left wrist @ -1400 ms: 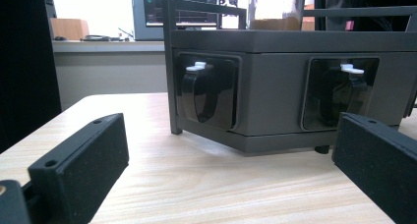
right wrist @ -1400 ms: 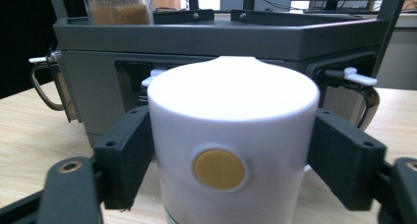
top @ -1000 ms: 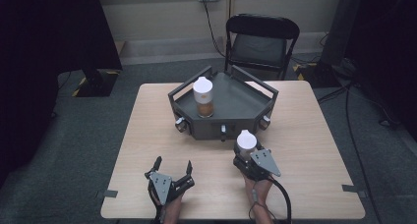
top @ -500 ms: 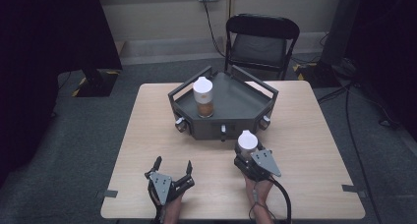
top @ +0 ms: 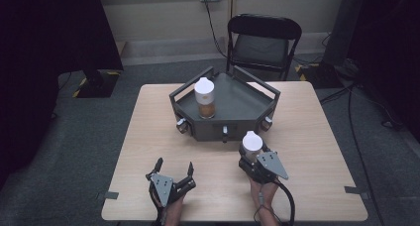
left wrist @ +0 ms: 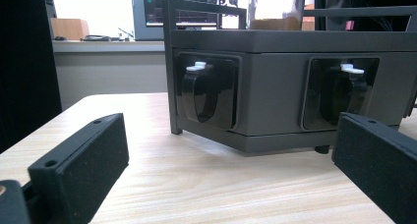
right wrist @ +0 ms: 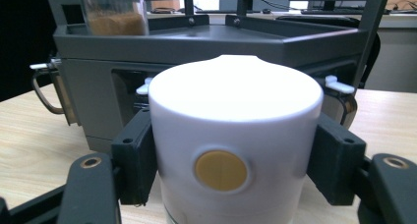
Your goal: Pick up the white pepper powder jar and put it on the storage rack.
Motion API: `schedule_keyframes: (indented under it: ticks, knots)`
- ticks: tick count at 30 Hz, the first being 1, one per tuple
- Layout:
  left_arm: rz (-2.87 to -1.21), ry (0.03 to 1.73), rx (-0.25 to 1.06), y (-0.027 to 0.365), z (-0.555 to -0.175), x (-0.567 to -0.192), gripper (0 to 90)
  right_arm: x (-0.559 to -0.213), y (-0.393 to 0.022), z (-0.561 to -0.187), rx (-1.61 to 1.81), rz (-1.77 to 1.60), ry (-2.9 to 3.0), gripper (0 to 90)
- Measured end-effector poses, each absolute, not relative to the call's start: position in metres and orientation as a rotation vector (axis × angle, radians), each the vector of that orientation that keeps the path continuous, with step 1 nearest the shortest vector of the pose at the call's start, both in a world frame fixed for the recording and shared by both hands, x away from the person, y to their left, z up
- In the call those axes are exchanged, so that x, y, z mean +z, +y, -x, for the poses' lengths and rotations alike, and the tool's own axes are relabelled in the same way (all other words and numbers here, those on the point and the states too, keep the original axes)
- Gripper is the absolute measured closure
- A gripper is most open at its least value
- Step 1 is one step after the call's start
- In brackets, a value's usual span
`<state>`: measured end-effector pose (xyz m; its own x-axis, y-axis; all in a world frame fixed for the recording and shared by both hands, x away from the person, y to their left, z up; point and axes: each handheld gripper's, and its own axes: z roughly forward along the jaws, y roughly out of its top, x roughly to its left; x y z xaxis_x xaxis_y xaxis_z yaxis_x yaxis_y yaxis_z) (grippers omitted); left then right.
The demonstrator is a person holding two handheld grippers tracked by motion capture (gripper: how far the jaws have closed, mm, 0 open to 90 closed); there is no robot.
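On the wooden surface (top: 148, 122) a person holds one gripper in each hand. The right gripper (top: 251, 159) stands in front of the dark grey tray (top: 237, 94), near the middle of its front wall, and its fingers (right wrist: 135, 155) are closed on a jar with a white cap (top: 251, 143). In the right gripper view both black pads press against the sides of the white cap, one on each side, and a small round yellow mark (right wrist: 220, 170) shows on the front of the cap. The jar stands upright between the fingers, just before the tray and apart from it. From above I cannot tell if the bottom of the jar rests on the surface or hangs a little over it.

The left gripper (top: 173, 167) lies near the front edge of the surface, well apart from the tray and to the left of the right gripper. Its fingers (left wrist: 81, 170) are spread wide and hold nothing; in the left gripper view only bare wood lies between them, and the tray's front wall with two dark recesses and small white latches (left wrist: 198, 66) is ahead.

A second jar (top: 204, 98) with a white cap and brown content stands upright inside the tray, at its left part. A black folding chair (top: 262, 42) stands behind the surface, and a cable (top: 285, 198) trails from the right gripper toward the person.
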<state>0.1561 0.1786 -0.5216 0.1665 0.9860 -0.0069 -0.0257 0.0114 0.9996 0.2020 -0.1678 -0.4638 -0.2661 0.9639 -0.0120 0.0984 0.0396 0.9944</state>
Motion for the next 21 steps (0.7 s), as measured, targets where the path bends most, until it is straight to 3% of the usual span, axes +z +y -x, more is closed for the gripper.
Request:
schedule_keyframes:
  ticks: [21]
  knots:
    - [-1.257, 1.073, 1.095, 0.178, -0.156, -0.522, 0.3, -0.434, -0.188, -0.199, 1.378, -1.113, 1.552, 30.1]
